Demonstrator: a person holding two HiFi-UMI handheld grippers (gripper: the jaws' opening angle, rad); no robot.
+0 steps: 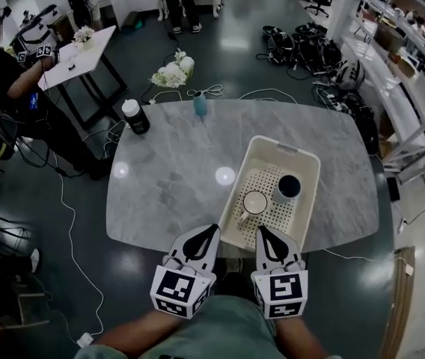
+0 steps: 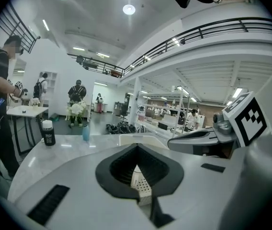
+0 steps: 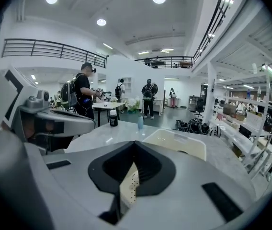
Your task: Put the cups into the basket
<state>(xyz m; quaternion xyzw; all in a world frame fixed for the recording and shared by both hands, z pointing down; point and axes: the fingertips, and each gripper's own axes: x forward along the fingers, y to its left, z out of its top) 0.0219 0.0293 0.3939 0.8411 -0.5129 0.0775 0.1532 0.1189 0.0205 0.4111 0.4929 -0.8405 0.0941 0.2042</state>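
A cream perforated basket (image 1: pixel 302 160) stands on the grey marble table (image 1: pixel 167 170), right of its middle. Inside it are a white cup (image 1: pixel 254 202) and a dark blue cup (image 1: pixel 287 188), side by side. My left gripper (image 1: pixel 211 232) and right gripper (image 1: pixel 262 232) hover at the table's near edge, just in front of the basket, both shut with nothing between the jaws. In the left gripper view the shut left gripper (image 2: pixel 137 147) points at the basket (image 2: pixel 136 139). The right gripper view has the right gripper (image 3: pixel 135 145) shut before the basket (image 3: pixel 184 143).
A black bottle with a white cap (image 1: pixel 135 116) and a small blue bottle (image 1: pixel 200 104) stand at the table's far edge. On the floor beyond lie white flowers (image 1: pixel 172 72) and cables (image 1: pixel 302 43). A person (image 1: pixel 3 73) works at a white side table (image 1: pixel 78 54) far left.
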